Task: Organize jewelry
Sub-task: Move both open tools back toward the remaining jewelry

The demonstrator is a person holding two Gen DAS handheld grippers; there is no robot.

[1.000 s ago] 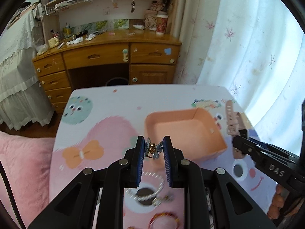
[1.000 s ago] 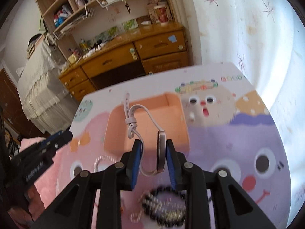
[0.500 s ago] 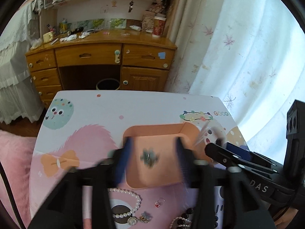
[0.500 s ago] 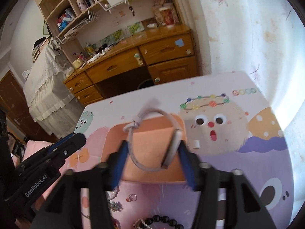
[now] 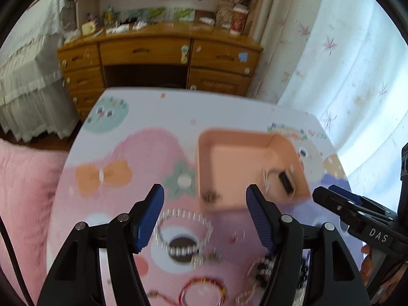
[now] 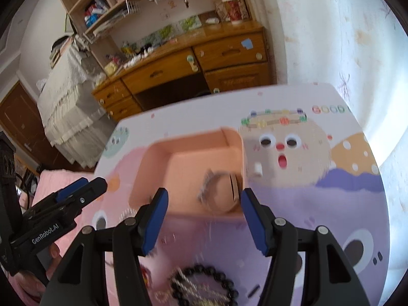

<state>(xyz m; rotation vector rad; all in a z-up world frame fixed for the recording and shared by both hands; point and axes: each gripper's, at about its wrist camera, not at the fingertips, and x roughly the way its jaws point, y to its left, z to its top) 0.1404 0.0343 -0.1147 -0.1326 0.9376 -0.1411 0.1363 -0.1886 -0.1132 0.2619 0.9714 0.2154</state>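
Note:
A peach tray (image 5: 244, 140) (image 6: 188, 140) sits on the cartoon-print table. In it lie a wristwatch (image 5: 283, 181) (image 6: 224, 191) and a small earring (image 5: 210, 196). My left gripper (image 5: 205, 214) is open and empty, held above the table just short of the tray's near edge. My right gripper (image 6: 204, 216) is open and empty too, just short of the tray on its own side. A pearl bracelet (image 5: 183, 232), a red string bracelet (image 5: 201, 290), a small ring (image 5: 237, 236) and a black bead bracelet (image 6: 204, 285) lie on the table under the grippers.
A wooden desk (image 5: 158, 53) with drawers stands beyond the table's far edge. A white curtain (image 5: 344, 63) hangs on the right. A pink cushion (image 5: 23, 199) lies left of the table. A small white loop (image 6: 257, 169) lies right of the tray.
Both grippers opened and pulled back. The earring dropped from the left gripper and the watch from the right gripper into the tray.

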